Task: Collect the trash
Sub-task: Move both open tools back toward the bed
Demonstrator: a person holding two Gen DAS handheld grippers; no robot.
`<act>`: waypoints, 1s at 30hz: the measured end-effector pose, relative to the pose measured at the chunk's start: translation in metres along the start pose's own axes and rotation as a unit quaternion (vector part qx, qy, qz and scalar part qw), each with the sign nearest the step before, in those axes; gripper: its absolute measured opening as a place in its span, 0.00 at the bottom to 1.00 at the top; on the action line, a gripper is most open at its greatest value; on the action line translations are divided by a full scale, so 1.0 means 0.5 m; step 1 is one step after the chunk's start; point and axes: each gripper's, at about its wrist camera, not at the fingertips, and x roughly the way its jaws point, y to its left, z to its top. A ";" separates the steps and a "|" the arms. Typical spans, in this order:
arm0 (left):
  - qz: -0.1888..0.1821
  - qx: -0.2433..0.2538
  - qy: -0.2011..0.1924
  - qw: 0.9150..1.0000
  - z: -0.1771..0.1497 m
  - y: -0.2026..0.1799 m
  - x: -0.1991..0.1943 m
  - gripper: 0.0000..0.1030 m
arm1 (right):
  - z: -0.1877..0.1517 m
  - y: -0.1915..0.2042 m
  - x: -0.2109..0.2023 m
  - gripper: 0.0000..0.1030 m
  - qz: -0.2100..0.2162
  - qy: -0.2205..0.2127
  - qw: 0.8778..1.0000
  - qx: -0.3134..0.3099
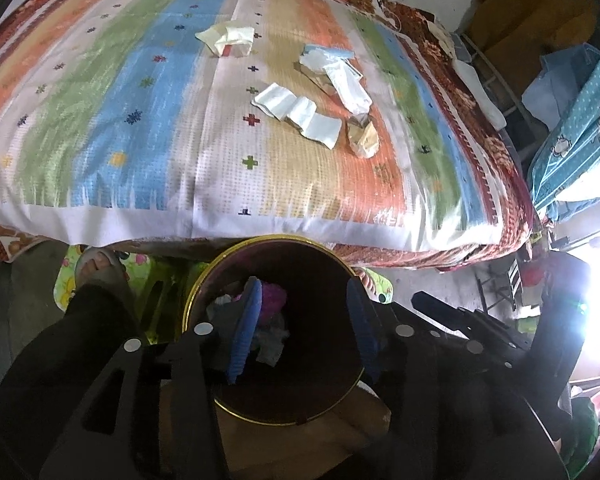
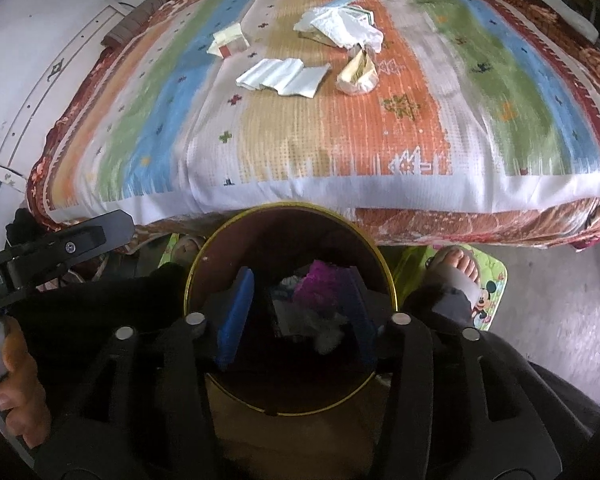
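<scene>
Blue-padded left gripper (image 1: 304, 320) and right gripper (image 2: 296, 312) both hang over a gold-rimmed bin (image 1: 204, 280), fingers parted and gripping nothing, with purple and grey scraps (image 2: 320, 284) lying inside it. Four crumpled paper wrappers (image 1: 296, 108) lie on the striped bedspread (image 1: 140, 120) beyond, well apart from both grippers.

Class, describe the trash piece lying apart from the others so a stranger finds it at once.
Start at the striped bedspread. Most paper trash clusters on its tan and orange stripes; the pale yellow crumpled wrapper lies alone toward the blue stripe, showing a small red patch.
</scene>
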 end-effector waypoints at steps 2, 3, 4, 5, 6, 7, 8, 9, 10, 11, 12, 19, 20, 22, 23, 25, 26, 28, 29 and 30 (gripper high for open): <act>0.004 -0.001 -0.006 1.000 0.007 0.003 -0.004 0.48 | 0.005 0.001 -0.005 0.46 0.001 -0.004 1.000 -0.003; 0.005 -0.002 -0.009 1.000 0.011 0.005 -0.007 0.51 | 0.008 0.001 -0.008 0.47 0.002 -0.007 1.000 -0.004; 0.006 -0.004 -0.013 1.000 0.014 0.007 -0.011 0.52 | 0.010 0.001 -0.010 0.47 0.003 -0.009 1.000 -0.005; 0.008 -0.007 -0.017 1.000 0.019 0.010 -0.015 0.55 | 0.013 0.001 -0.013 0.49 0.005 -0.012 1.000 -0.006; 0.007 -0.011 -0.019 1.000 0.022 0.013 -0.017 0.58 | 0.017 0.001 -0.017 0.51 0.006 -0.016 1.000 -0.008; 0.004 -0.016 -0.018 1.000 0.028 0.015 -0.018 0.58 | 0.020 0.002 -0.021 0.52 0.006 -0.019 1.000 -0.011; 0.002 -0.018 -0.015 1.000 0.034 0.016 -0.017 0.59 | 0.023 0.003 -0.024 0.53 0.005 -0.022 1.000 -0.014; 0.004 -0.019 -0.015 1.000 0.038 0.017 -0.017 0.59 | 0.029 0.002 -0.029 0.53 0.002 -0.027 0.999 -0.018; 0.011 -0.017 -0.017 1.000 0.045 0.017 -0.018 0.60 | 0.033 0.001 -0.032 0.54 0.001 -0.030 0.999 -0.019; 0.017 -0.015 -0.021 1.000 0.052 0.015 -0.019 0.61 | 0.038 -0.001 -0.035 0.54 0.001 -0.033 0.999 -0.019; 0.023 -0.010 -0.024 0.999 0.058 0.012 -0.020 0.63 | 0.044 -0.003 -0.038 0.55 0.001 -0.036 0.999 -0.018; 0.041 0.006 -0.045 0.998 0.108 0.004 -0.035 0.72 | 0.095 0.009 -0.061 0.62 -0.007 -0.050 0.998 -0.048; 0.039 0.003 -0.045 0.998 0.116 0.007 -0.036 0.73 | 0.100 0.008 -0.063 0.62 -0.005 -0.051 0.997 -0.048; 0.035 0.000 -0.045 0.998 0.131 0.008 -0.035 0.76 | 0.111 0.008 -0.064 0.64 0.004 -0.050 0.998 -0.049; 0.039 0.003 -0.047 0.998 0.139 0.008 -0.035 0.78 | 0.115 0.008 -0.063 0.65 0.004 -0.049 0.998 -0.050; 0.050 0.010 -0.053 0.997 0.150 0.004 -0.034 0.79 | 0.125 0.012 -0.063 0.67 -0.001 -0.050 0.997 -0.056; 0.054 0.016 -0.054 0.997 0.157 0.001 -0.033 0.81 | 0.130 0.013 -0.064 0.69 -0.002 -0.052 0.997 -0.058; 0.053 0.022 -0.055 0.997 0.171 -0.003 -0.031 0.84 | 0.143 0.013 -0.064 0.71 -0.005 -0.055 0.997 -0.061; 0.053 0.025 -0.055 0.997 0.178 -0.005 -0.028 0.86 | 0.151 0.011 -0.064 0.71 -0.007 -0.056 0.996 -0.061; 0.054 0.028 -0.055 0.997 0.185 -0.006 -0.025 0.88 | 0.157 0.009 -0.063 0.72 -0.008 -0.056 0.997 -0.061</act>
